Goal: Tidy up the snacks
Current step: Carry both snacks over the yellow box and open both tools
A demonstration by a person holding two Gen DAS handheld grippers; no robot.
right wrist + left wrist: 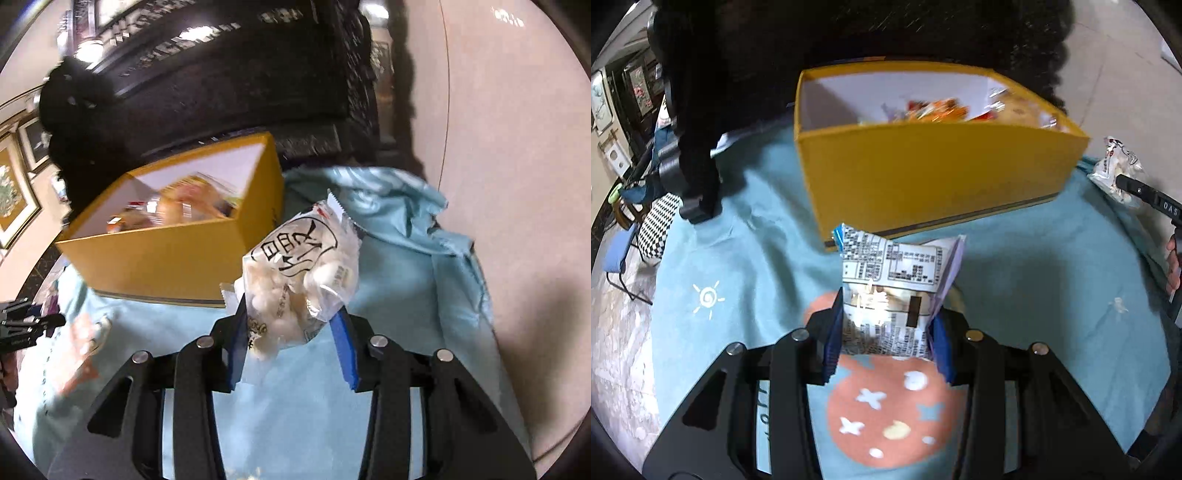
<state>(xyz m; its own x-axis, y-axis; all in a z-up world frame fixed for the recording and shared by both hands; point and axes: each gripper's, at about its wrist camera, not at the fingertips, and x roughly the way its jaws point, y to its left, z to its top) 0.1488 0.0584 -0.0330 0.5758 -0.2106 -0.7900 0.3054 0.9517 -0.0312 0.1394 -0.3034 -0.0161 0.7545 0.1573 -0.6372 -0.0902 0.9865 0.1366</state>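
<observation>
- Left gripper (886,332) clamped on a printed snack packet (892,291), yellow box (934,173) just ahead.
- Right gripper (291,332) pinching a clear bag of white candies (303,273), same box ahead-left.

Left gripper (886,332) angled steeply down, black linkage arms spread wide toward wrist, blue-padded fingers (830,347) pinched in on printed snack packet (892,291), packet standing up from between pads. Right gripper (291,339) tilted down less steeply, blue pads (345,350) clamped on clear bag of white puffs (306,273), bag leaning up and right. In left wrist view, right gripper's black finger at far right edge with same bag; person's hand (1174,264) behind it, partly cut off.
</observation>
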